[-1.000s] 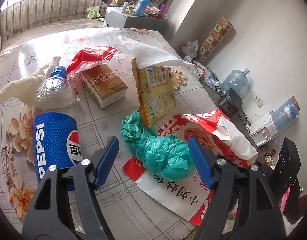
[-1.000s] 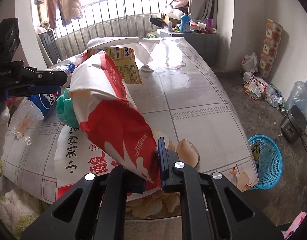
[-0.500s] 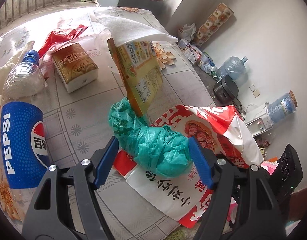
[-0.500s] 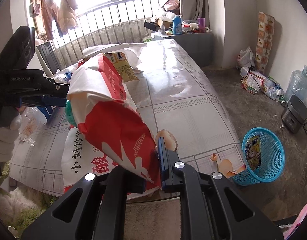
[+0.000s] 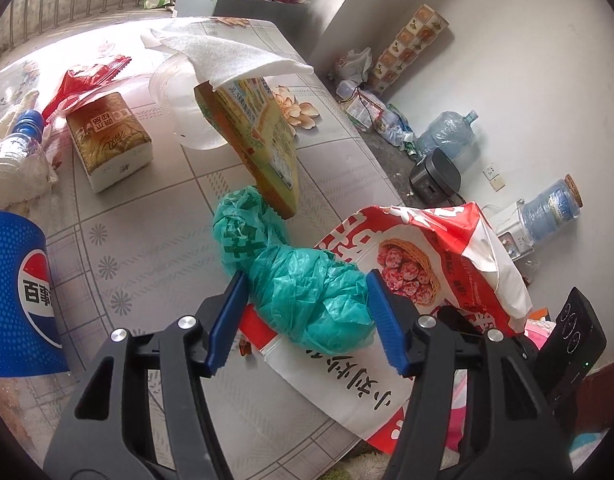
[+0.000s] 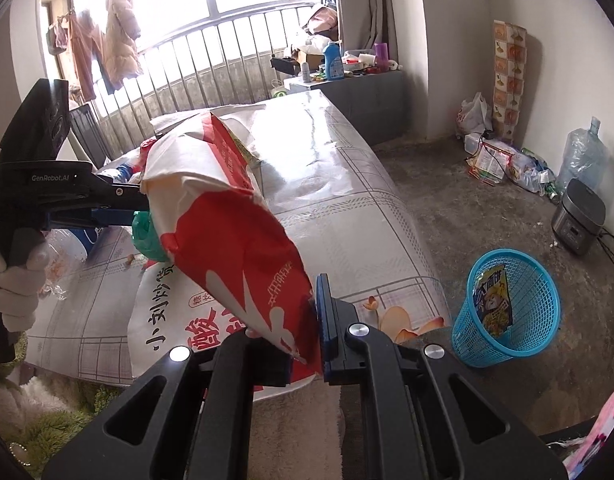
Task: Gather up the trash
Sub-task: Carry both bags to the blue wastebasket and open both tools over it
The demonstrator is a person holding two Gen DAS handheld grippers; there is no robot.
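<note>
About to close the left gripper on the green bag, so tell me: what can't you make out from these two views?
- Green plastic bag: its underside in the left wrist view; mostly behind the red and white bag in the right wrist view.
- Left gripper: whether its pads touch the bag.
- Right gripper: its left pad, covered by that bag.
- Blue basket: its bottom, behind its wall.

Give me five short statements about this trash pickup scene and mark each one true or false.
1. The right tool is shut on the red and white bag. True.
2. The left tool has its fingers spread either side of the green plastic bag. True.
3. The blue basket stands on the table. False: it stands on the floor beside the table.
4. The blue basket is empty. False: a snack wrapper lies inside.
5. The Pepsi bottle lies in the basket. False: it lies on the table.
</note>
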